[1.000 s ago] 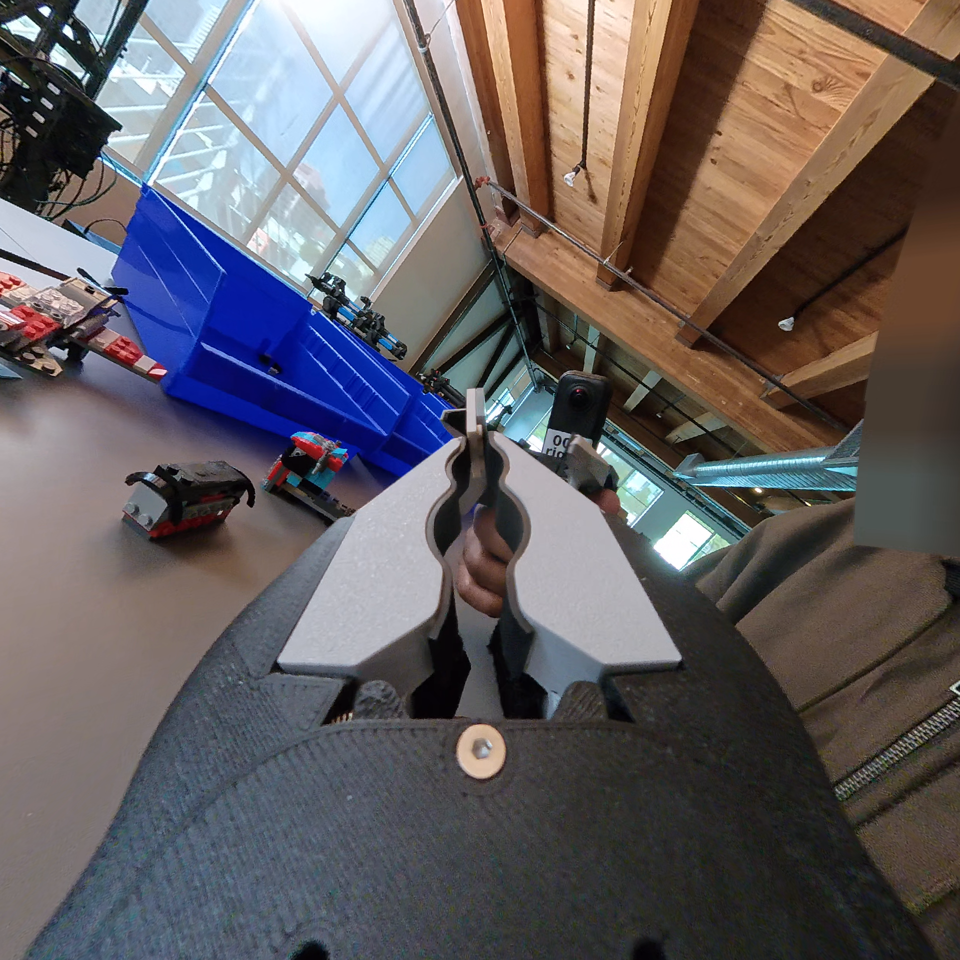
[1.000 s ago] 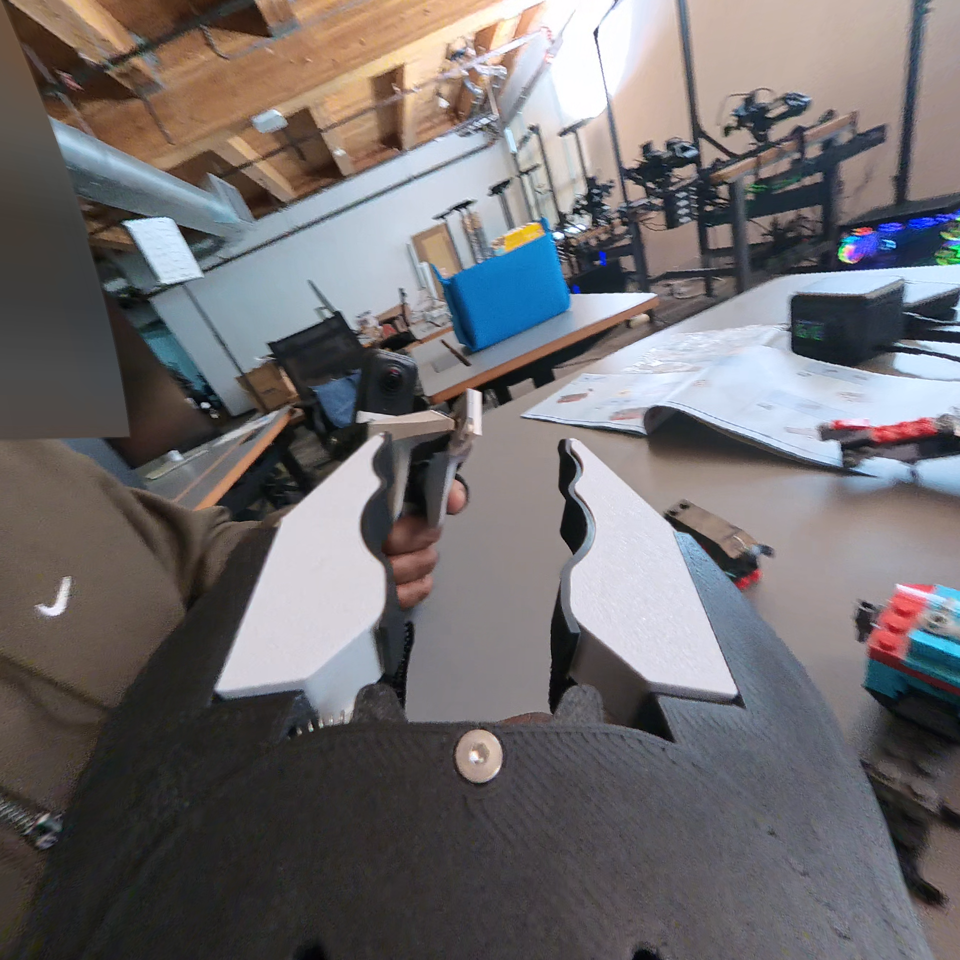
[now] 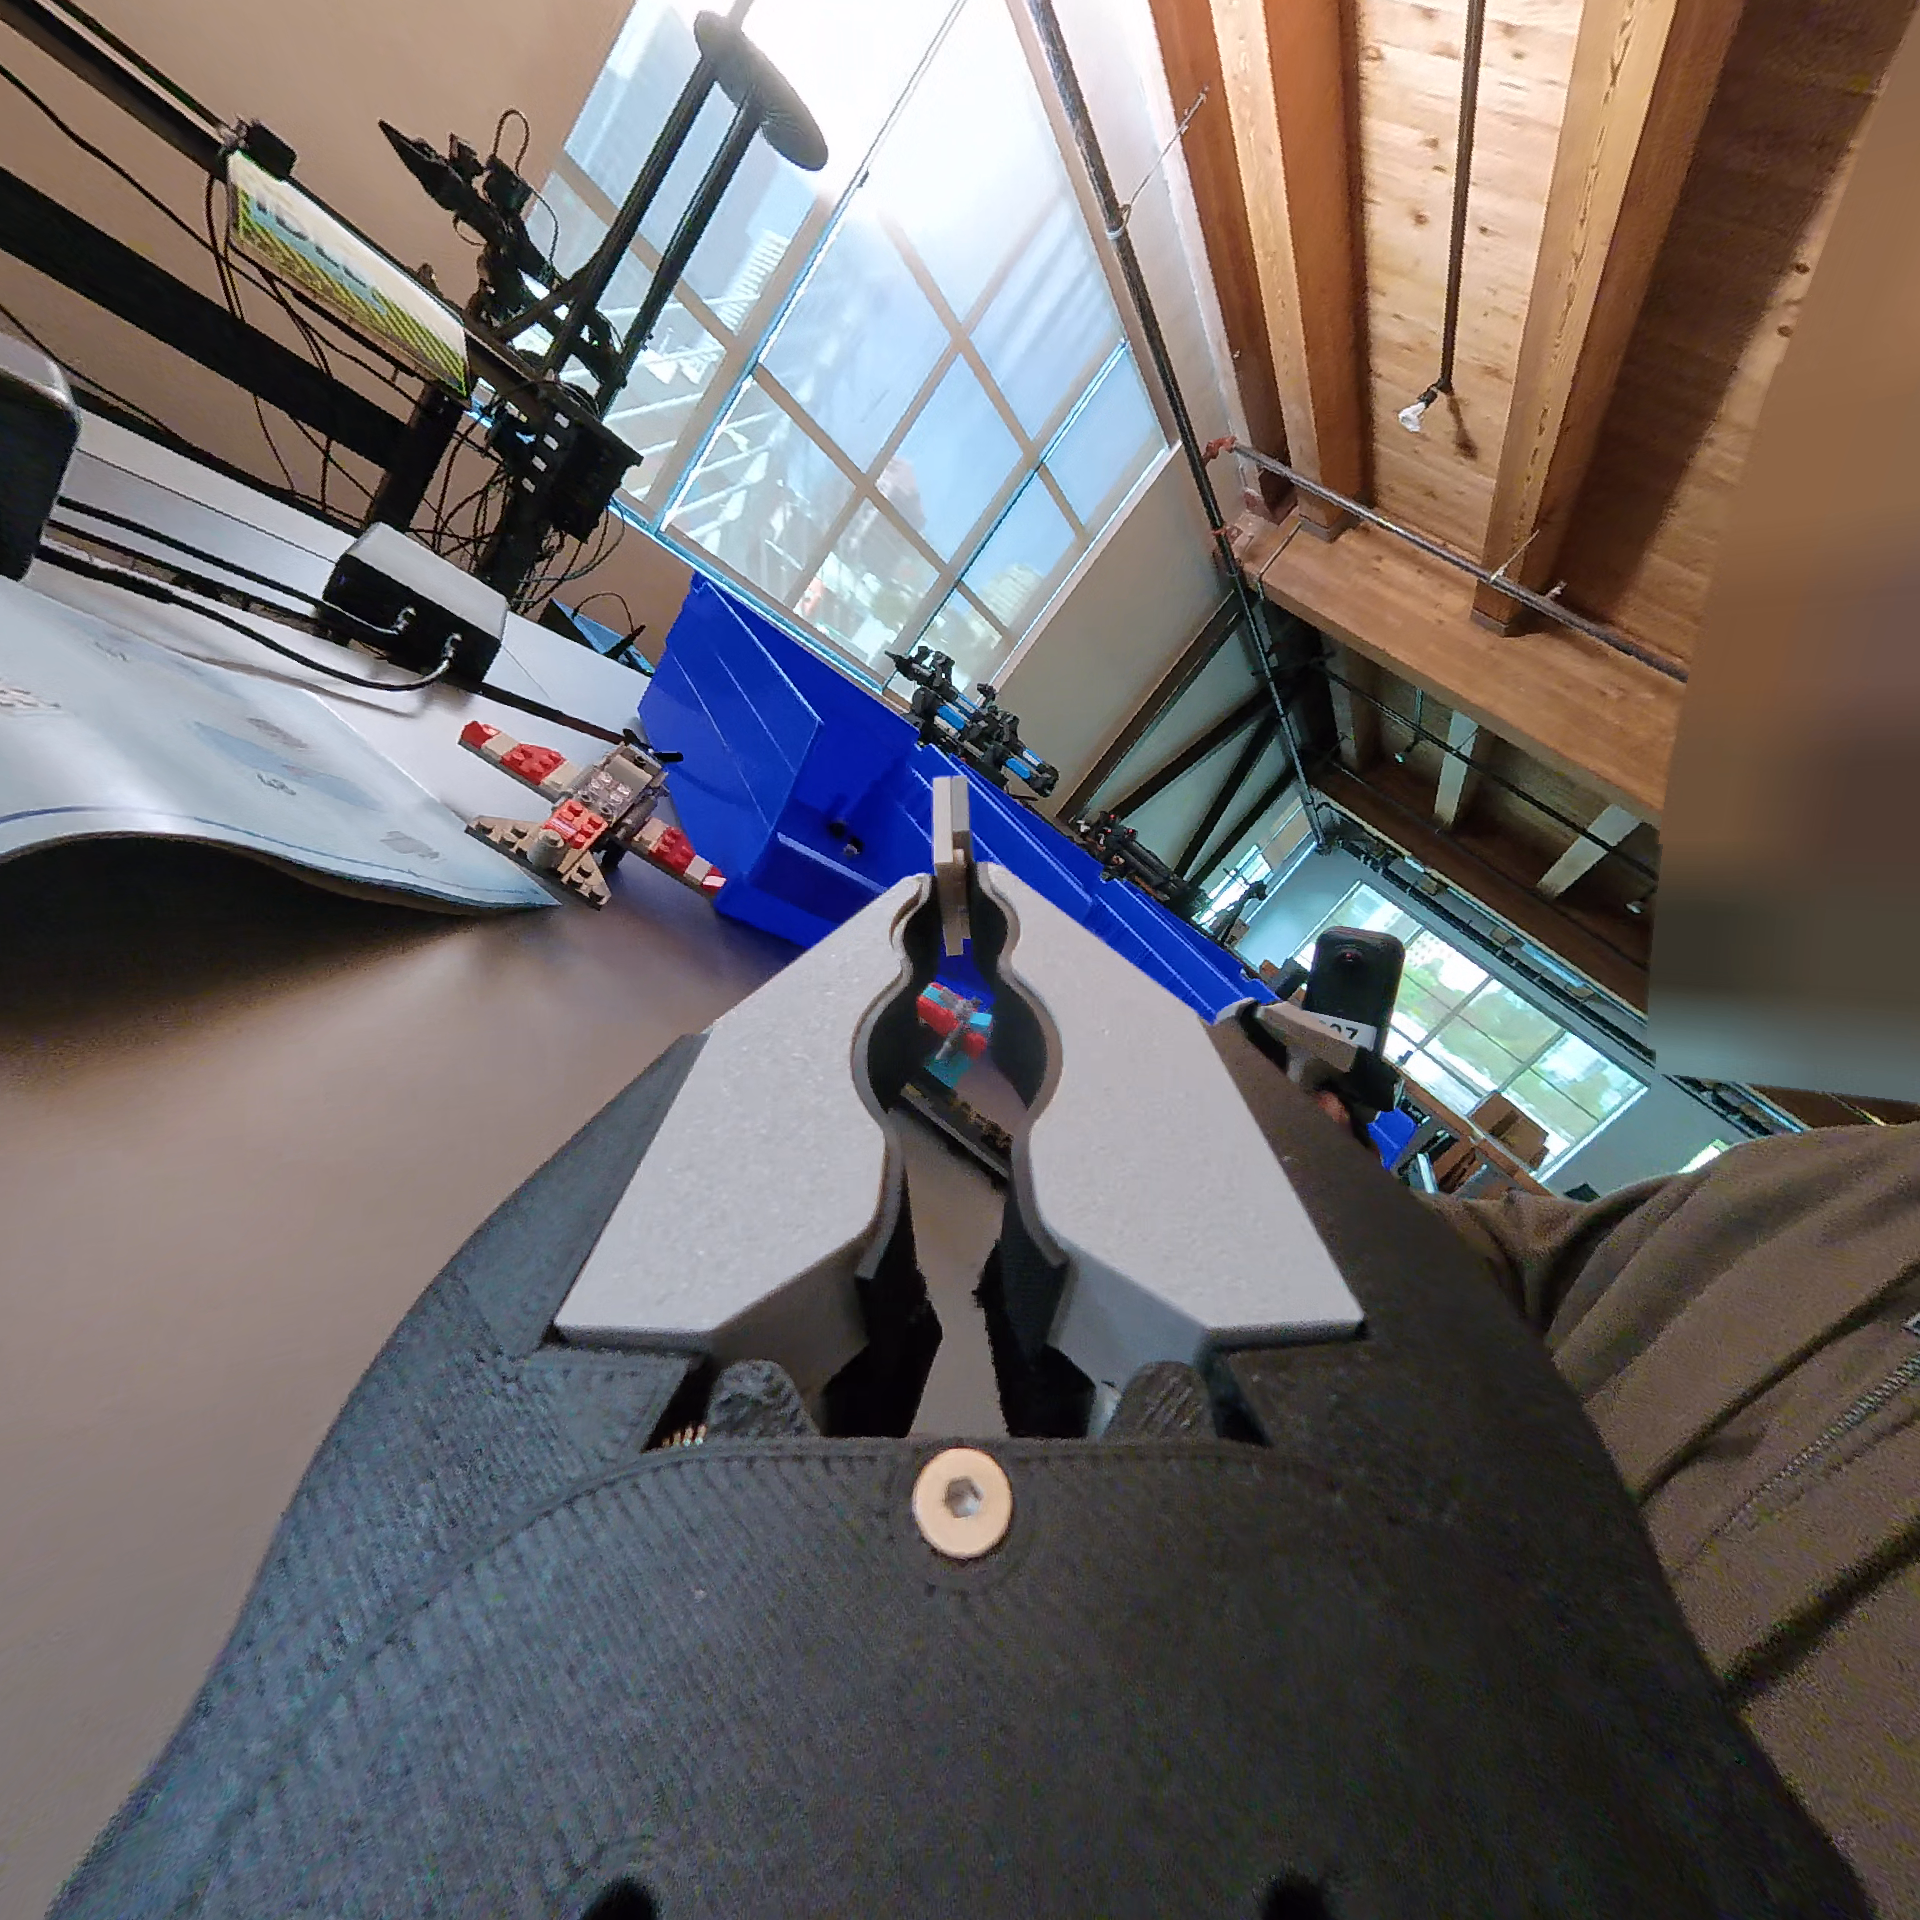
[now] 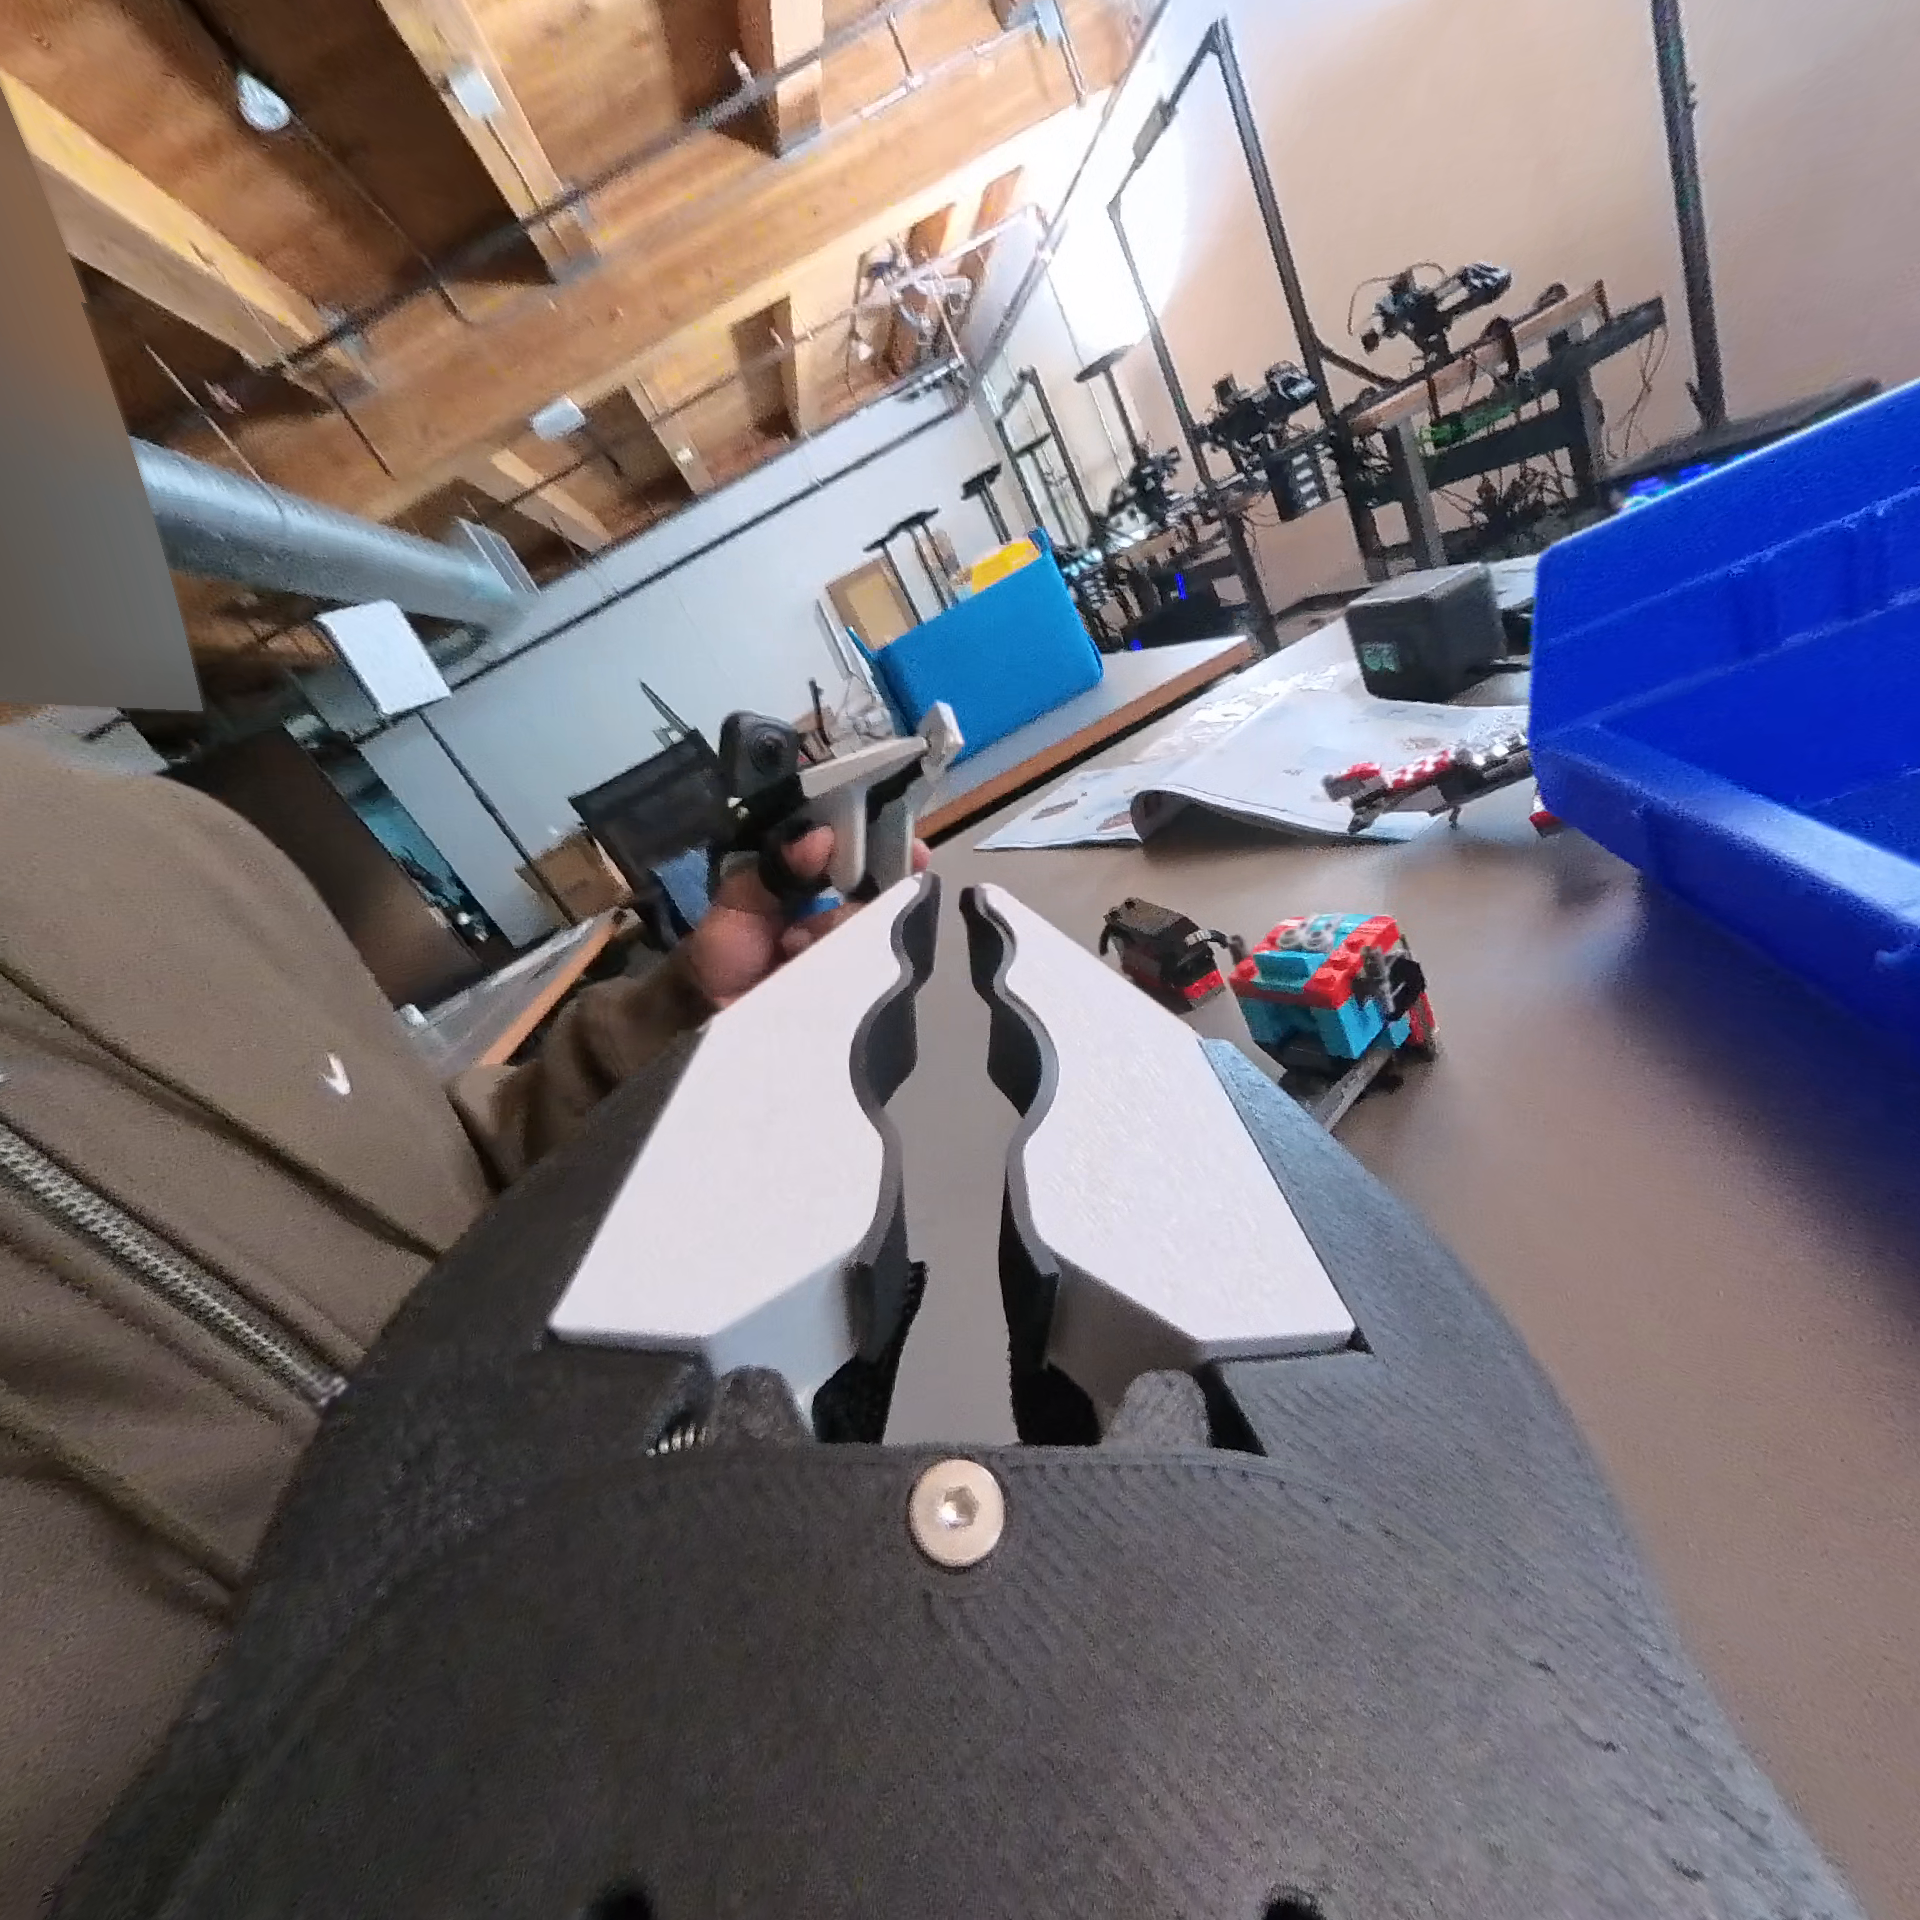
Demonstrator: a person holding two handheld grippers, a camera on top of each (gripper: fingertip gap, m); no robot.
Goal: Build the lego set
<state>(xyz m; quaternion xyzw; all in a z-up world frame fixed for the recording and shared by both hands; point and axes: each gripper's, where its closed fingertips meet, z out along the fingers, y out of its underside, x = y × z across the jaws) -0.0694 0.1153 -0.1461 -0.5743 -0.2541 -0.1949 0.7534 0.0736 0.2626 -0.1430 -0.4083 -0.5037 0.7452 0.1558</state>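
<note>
Left wrist view: at frame centre the left gripper [image 3: 951, 894] pinches a grey plate [image 3: 950, 831]; the right gripper [image 4: 948, 902] is nearly closed, empty. Keep the pinch firm.

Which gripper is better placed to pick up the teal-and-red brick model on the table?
Right, probably. The right gripper has empty fingers, nearly together, and the teal-and-red brick model sits close beside them on the table. The left gripper already pinches a small grey piece at its fingertips.
</note>
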